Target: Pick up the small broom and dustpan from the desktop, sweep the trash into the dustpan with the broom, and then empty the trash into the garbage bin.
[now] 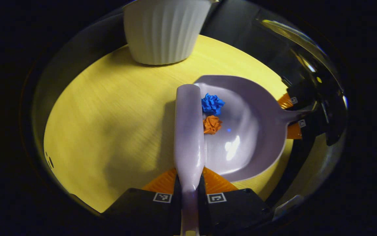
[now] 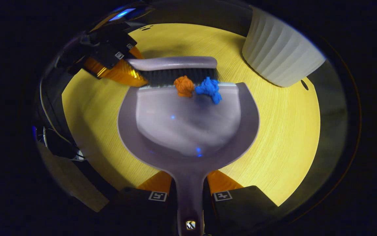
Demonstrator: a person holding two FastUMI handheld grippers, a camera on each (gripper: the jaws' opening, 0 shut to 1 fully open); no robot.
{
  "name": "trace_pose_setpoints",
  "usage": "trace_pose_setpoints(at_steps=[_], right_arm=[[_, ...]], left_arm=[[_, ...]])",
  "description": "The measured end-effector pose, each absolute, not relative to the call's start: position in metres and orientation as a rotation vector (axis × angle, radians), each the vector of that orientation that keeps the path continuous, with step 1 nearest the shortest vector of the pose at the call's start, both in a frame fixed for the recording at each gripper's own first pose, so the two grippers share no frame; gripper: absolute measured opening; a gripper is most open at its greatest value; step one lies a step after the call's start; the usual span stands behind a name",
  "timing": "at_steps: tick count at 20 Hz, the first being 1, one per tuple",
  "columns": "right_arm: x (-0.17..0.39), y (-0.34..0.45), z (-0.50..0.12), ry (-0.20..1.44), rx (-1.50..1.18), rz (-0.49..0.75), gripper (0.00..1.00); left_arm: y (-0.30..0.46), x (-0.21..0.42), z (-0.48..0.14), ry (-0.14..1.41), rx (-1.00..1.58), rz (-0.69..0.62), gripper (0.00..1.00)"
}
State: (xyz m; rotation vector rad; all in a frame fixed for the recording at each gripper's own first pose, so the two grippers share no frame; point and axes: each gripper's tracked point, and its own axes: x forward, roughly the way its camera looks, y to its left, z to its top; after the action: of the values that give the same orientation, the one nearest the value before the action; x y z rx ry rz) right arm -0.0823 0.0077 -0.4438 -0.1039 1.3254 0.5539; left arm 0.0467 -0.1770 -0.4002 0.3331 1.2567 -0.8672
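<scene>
My left gripper point(image 1: 189, 188) is shut on the handle of the small lilac broom point(image 1: 188, 131), whose back runs straight ahead of it. My right gripper point(image 2: 188, 191) is shut on the handle of the lilac dustpan point(image 2: 188, 121), which lies flat on the yellow desktop point(image 2: 283, 131). The broom's dark bristles point(image 2: 175, 78) stand at the pan's front lip. A blue paper ball point(image 2: 209, 89) and an orange paper ball point(image 2: 184, 86) rest just inside that lip, against the bristles. In the left gripper view the blue ball point(image 1: 212, 104) and the orange ball point(image 1: 212, 124) sit beside the broom, inside the dustpan point(image 1: 250, 131).
A white ribbed garbage bin point(image 1: 165, 29) stands at the desktop's far edge, ahead of the left gripper; in the right gripper view the bin point(image 2: 278, 54) is at the upper right. Bare desktop point(image 1: 109, 131) lies left of the broom.
</scene>
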Motion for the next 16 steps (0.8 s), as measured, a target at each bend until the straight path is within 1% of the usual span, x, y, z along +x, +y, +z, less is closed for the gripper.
trace_pose_setpoints(at_steps=[1,2,5,8,10,13,15,16], right_arm=[[-0.08,0.009,-0.444,1.298,-0.093,0.551,0.36],[-0.077,0.011,-0.445,1.267,-0.082,0.546,0.36],[-0.08,0.01,-0.449,1.221,-0.079,0.514,0.36],[-0.083,0.01,-0.442,1.215,-0.065,0.465,0.36],[-0.084,0.006,-0.437,1.228,-0.051,0.433,0.36],[-0.087,-0.009,-0.412,1.244,-0.006,0.345,0.36],[-0.081,-0.028,-0.386,1.253,0.033,0.273,0.36],[-0.076,-0.042,-0.37,1.25,0.04,0.237,0.36]], left_arm=[[-0.179,0.044,-0.396,1.257,0.314,-0.851,0.22],[-0.179,0.042,-0.391,1.255,0.292,-0.833,0.26],[-0.169,0.037,-0.37,1.21,0.248,-0.768,0.25],[-0.158,0.028,-0.346,1.148,0.159,-0.687,0.24],[-0.133,0.029,-0.336,1.118,0.116,-0.603,0.24],[-0.092,0.019,-0.351,1.099,0.115,-0.478,0.24],[-0.077,0.003,-0.369,1.123,0.076,-0.433,0.24],[-0.071,0.005,-0.373,1.137,0.065,-0.418,0.25]])
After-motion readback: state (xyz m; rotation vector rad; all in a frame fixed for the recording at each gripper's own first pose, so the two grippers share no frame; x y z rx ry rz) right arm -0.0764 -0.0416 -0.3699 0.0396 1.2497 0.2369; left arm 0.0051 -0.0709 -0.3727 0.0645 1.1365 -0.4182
